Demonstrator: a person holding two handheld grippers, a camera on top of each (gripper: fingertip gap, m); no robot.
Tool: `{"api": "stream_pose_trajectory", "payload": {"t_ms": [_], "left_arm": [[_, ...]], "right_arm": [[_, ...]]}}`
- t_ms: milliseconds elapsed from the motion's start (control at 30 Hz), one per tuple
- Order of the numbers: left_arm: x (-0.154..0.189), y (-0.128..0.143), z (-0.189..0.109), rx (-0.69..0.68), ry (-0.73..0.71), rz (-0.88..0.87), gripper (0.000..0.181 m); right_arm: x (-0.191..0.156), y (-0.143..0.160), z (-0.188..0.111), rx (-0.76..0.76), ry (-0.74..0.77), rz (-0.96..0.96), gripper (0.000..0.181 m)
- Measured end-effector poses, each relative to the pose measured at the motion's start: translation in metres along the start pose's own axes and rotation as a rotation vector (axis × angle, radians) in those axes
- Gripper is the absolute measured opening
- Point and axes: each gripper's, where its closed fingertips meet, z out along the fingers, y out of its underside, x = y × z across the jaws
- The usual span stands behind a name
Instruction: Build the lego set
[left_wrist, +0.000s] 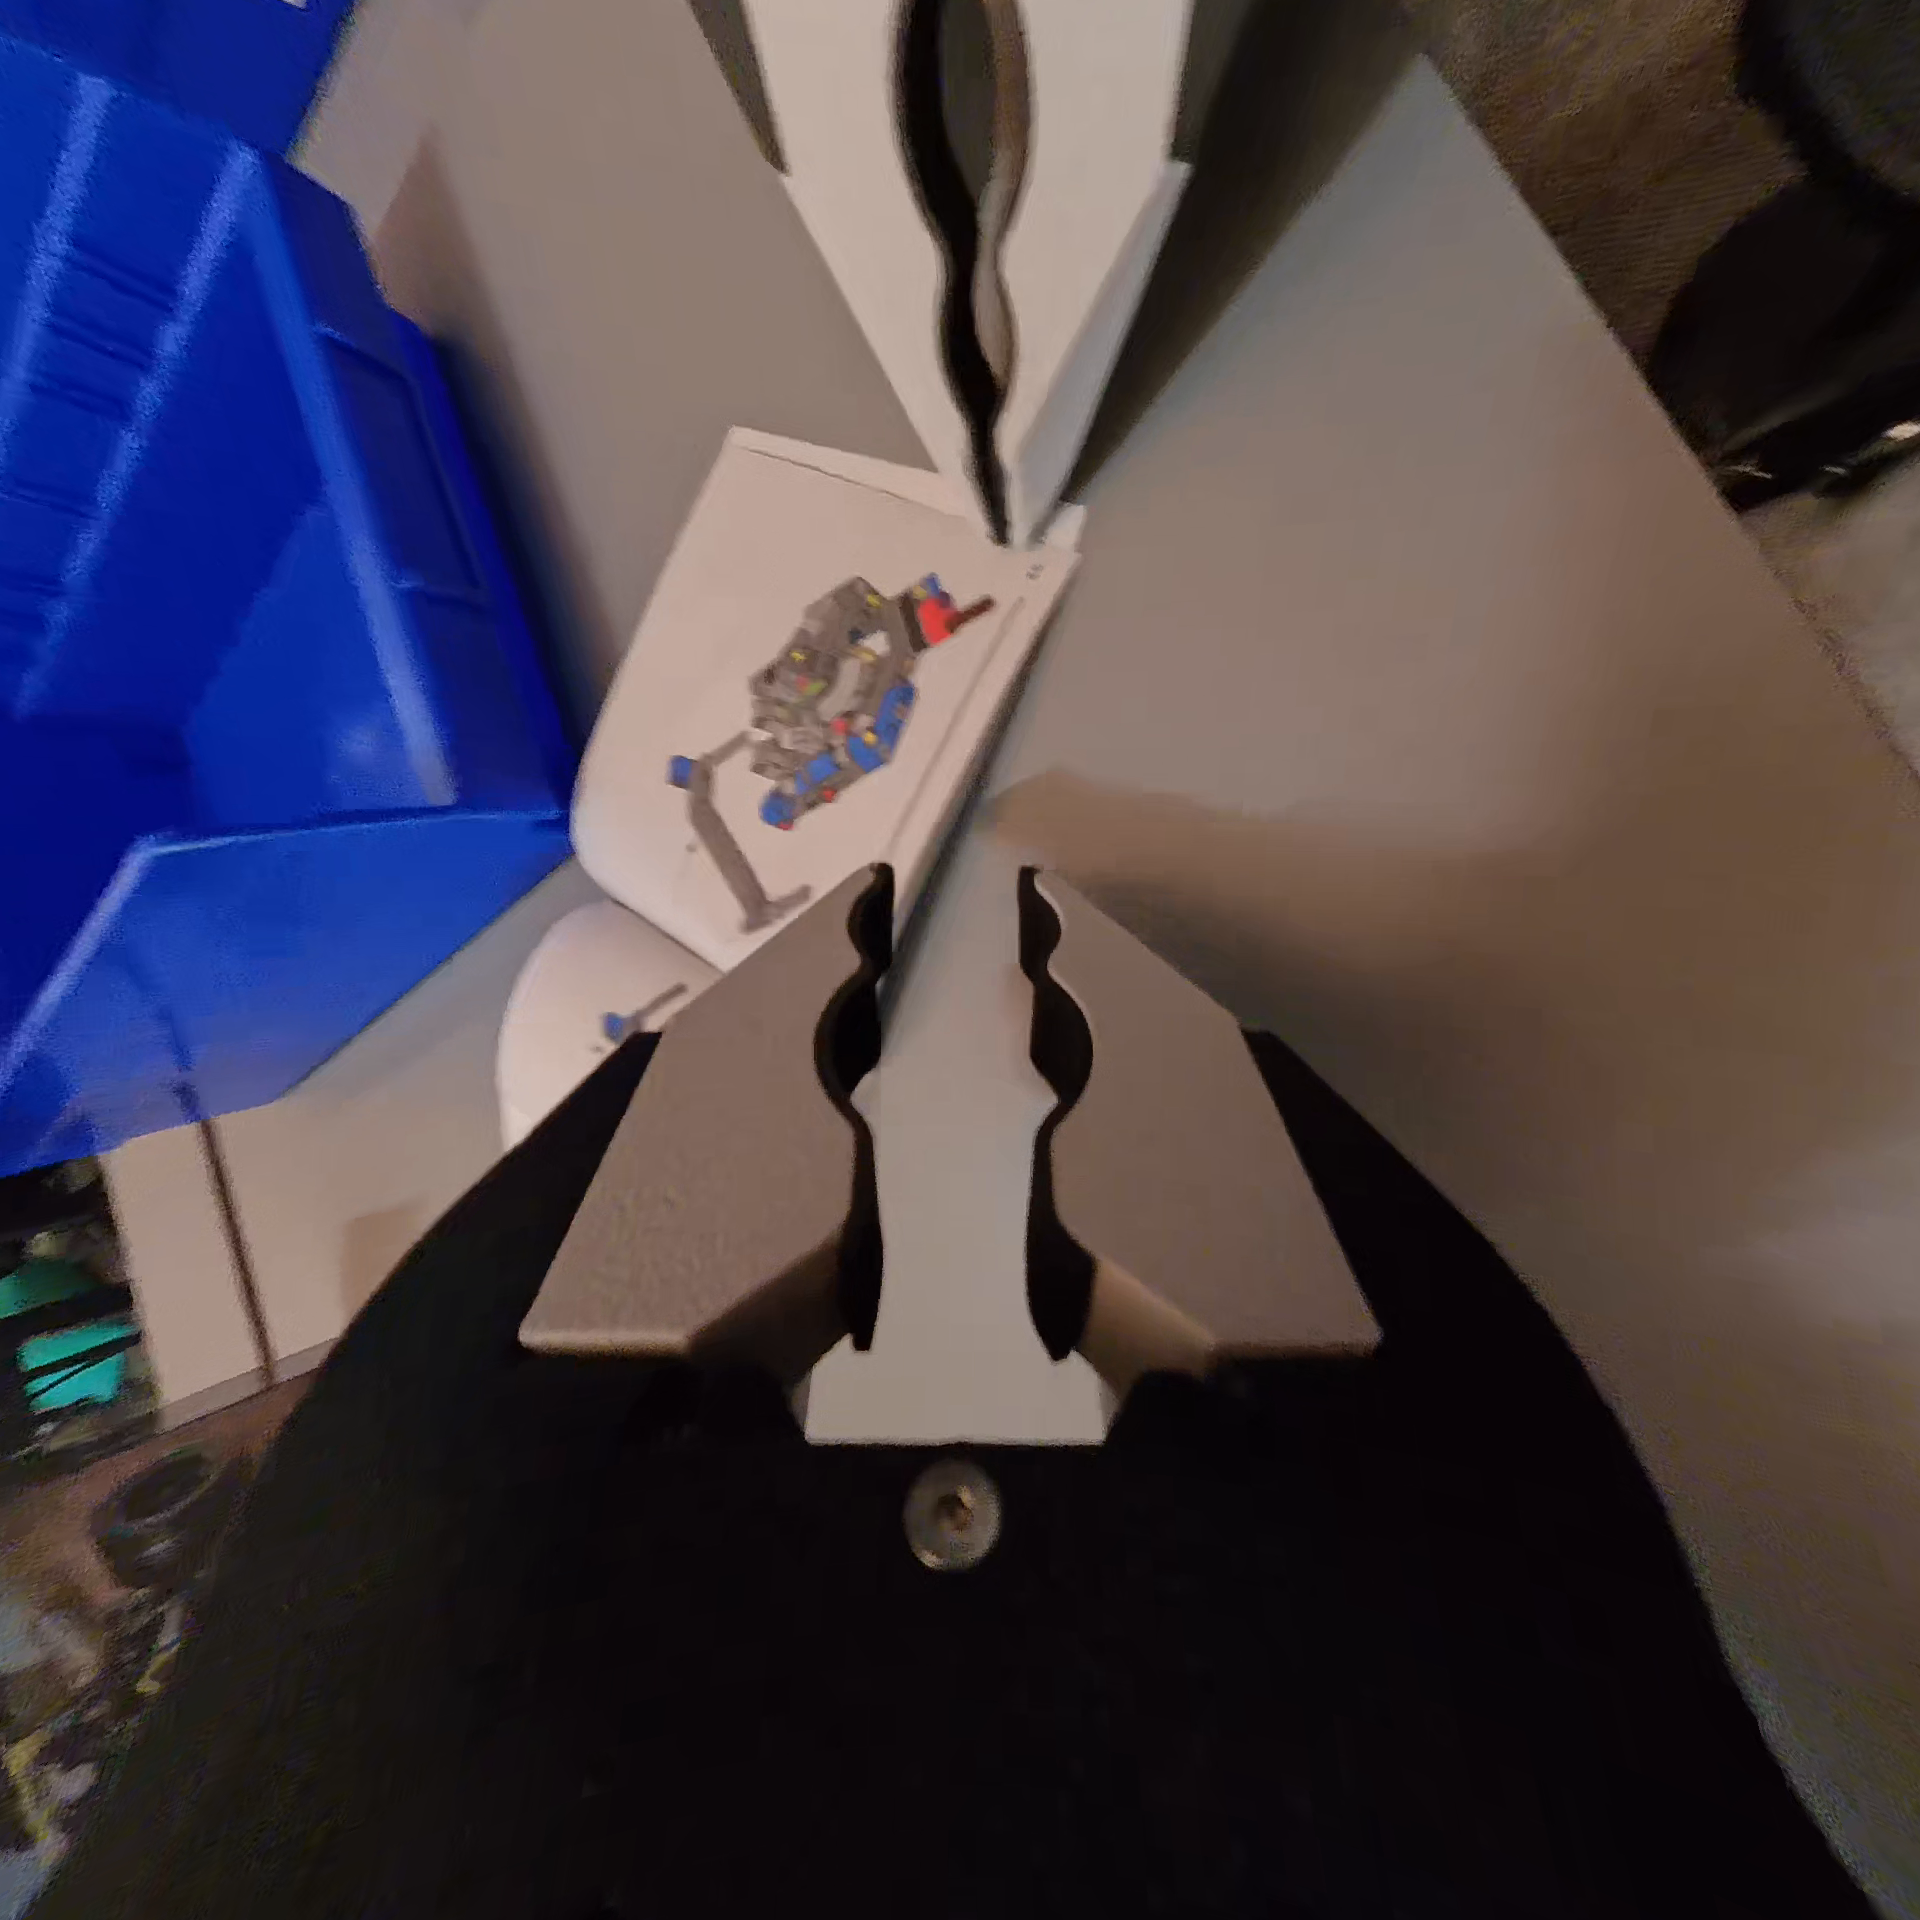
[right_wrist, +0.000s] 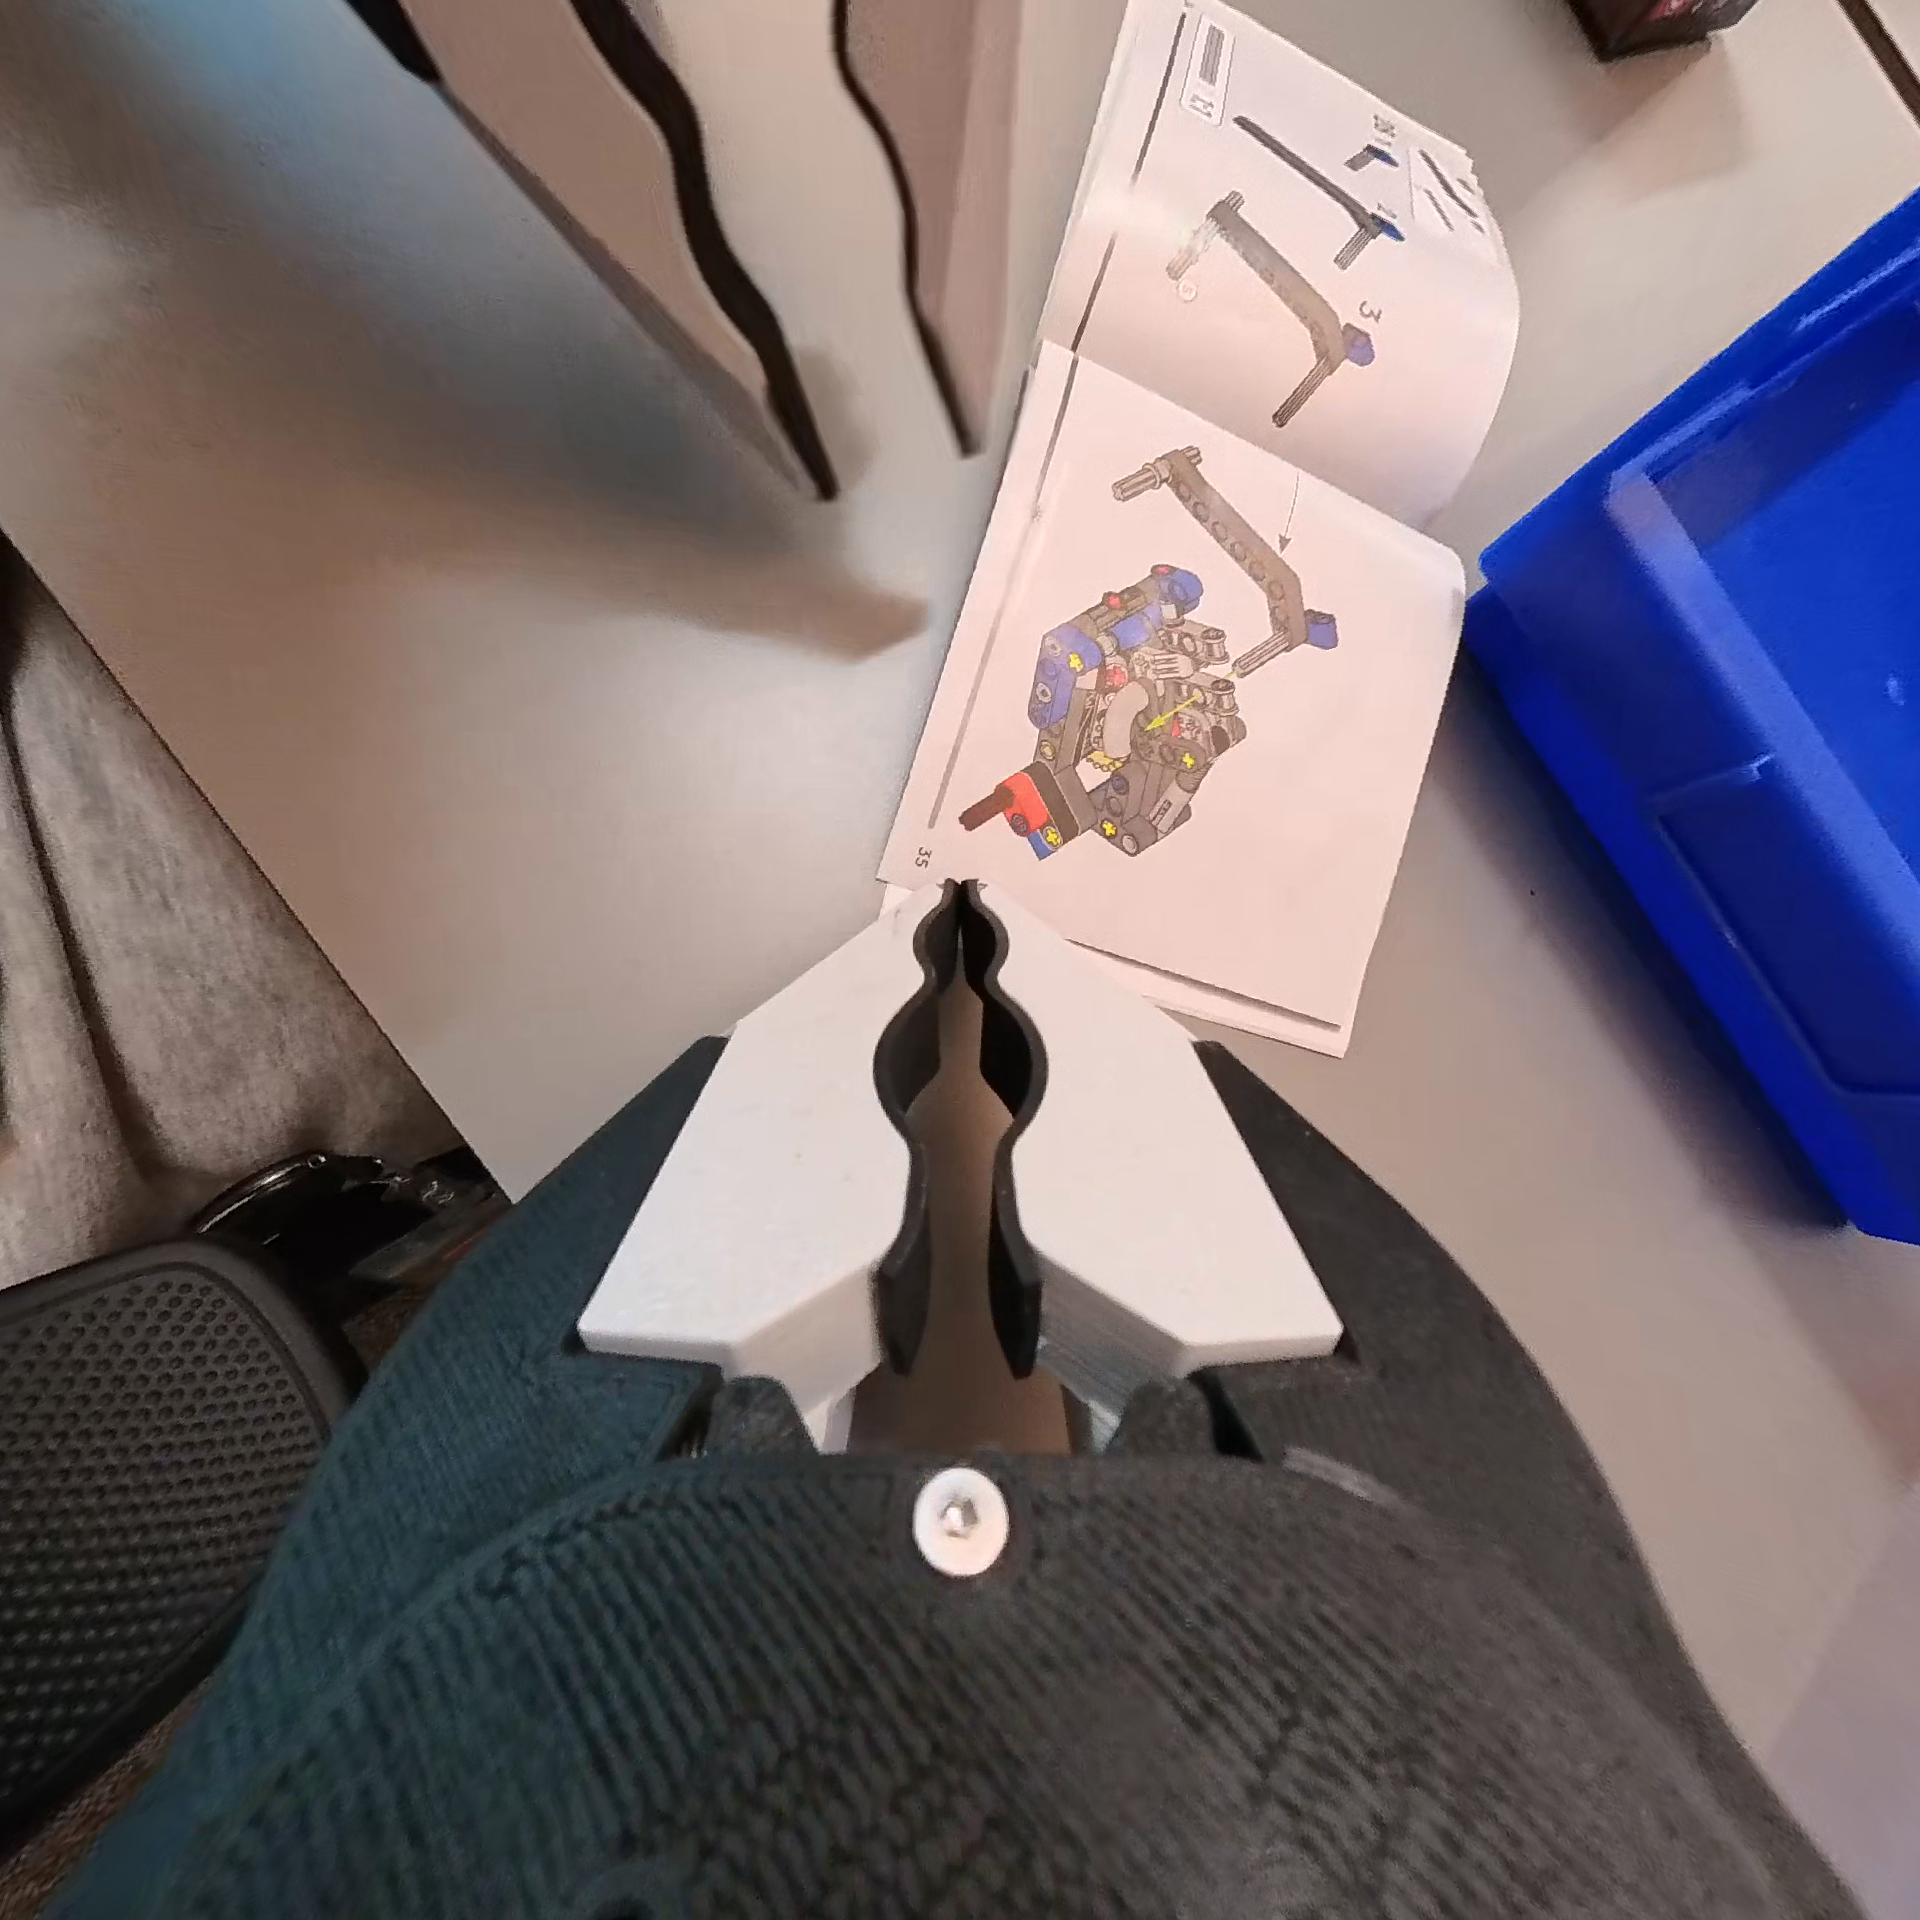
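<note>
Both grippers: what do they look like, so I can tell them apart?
The left gripper has grey wedge-shaped fingers with wavy black inner pads, on a plain black body with a centre screw. The right gripper has white fingers, the same wavy black pads, and a ribbed dark teal body.

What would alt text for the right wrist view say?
The white right gripper, shut, pinches a corner of the open instruction booklet on a pale table. A blue bin sits right; the other gripper hangs above.

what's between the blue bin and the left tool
The open instruction booklet lies between the blue bin and the left tool, seen in the left wrist view.
</note>
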Motion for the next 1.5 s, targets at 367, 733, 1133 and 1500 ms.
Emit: {"api": "stream_pose_trajectory", "payload": {"t_ms": [367, 733, 1133, 1500], "left_arm": [[-0.011, -0.007, 0.024, 0.008, -0.113, 0.099, 0.021], [-0.010, -0.007, 0.023, -0.010, -0.106, 0.113, 0.018], [-0.008, -0.005, 0.023, -0.025, -0.110, 0.134, 0.016], [-0.012, -0.006, 0.018, -0.021, -0.116, 0.104, 0.016]], "right_arm": [[0.000, 0.000, 0.000, 0.014, -0.001, 0.010, 0.000], [0.000, 0.000, 0.000, 0.019, -0.004, 0.009, 0.000], [0.000, 0.000, 0.000, 0.019, -0.006, 0.012, 0.000], [0.000, 0.000, 0.000, 0.010, -0.003, 0.007, 0.000]]}}
